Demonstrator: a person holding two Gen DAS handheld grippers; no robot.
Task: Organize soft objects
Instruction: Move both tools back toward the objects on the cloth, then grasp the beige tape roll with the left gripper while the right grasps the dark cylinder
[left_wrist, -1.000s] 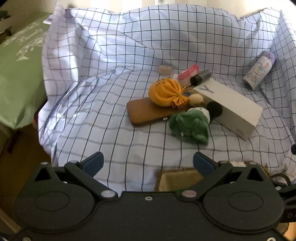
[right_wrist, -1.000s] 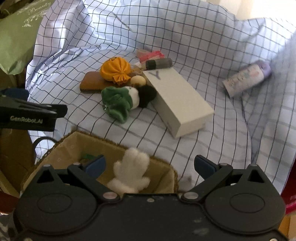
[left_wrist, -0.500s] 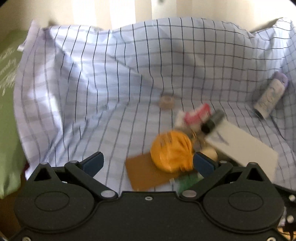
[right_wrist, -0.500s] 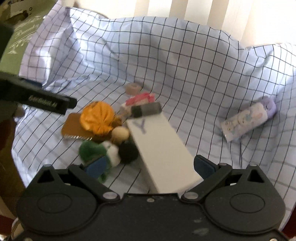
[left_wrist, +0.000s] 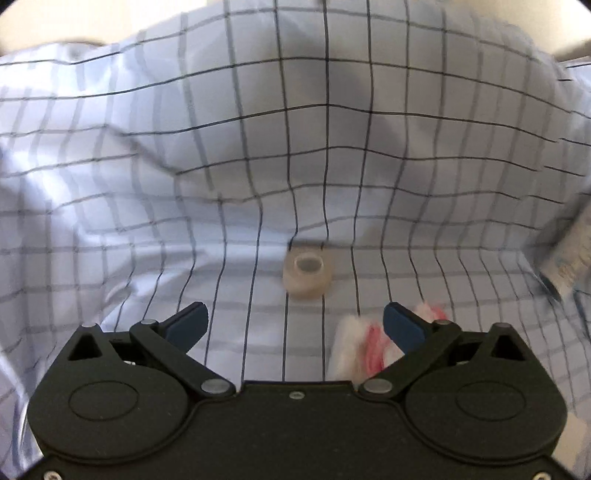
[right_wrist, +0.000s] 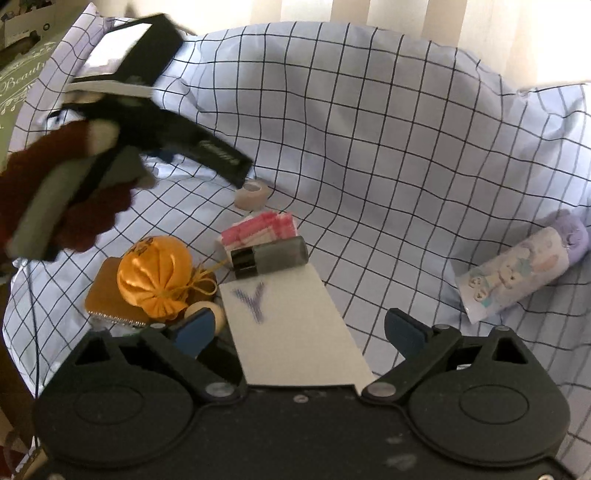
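Note:
My left gripper (left_wrist: 295, 319) hangs over the checked sheet (left_wrist: 258, 166), jaws wide and closing, with nothing between them. A beige tape roll (left_wrist: 307, 273) lies just ahead of it, and a pink-and-white soft packet (left_wrist: 364, 347) sits by its right finger. My right gripper (right_wrist: 299, 328) is also wide and closing, above a white box marked Y (right_wrist: 291, 332) that its pads do not touch. Left of it lie an orange drawstring pouch (right_wrist: 159, 284), a beige ball (right_wrist: 216, 314) and the packet (right_wrist: 262, 230). A hand in a dark red sleeve (right_wrist: 74, 184) holds the left gripper (right_wrist: 229, 166) near the tape roll (right_wrist: 252, 194).
A grey and black cylinder (right_wrist: 269, 256) rests on the far end of the white box. A brown flat pad (right_wrist: 105, 295) lies under the pouch. A pastel printed tube (right_wrist: 517, 277) lies at the right on the sheet. A green cushion (right_wrist: 18, 74) sits at the far left edge.
Both grippers moved forward over the sheet. The woven basket and the green plush dropped out of view. The left gripper passed over the pouch and now faces the tape roll.

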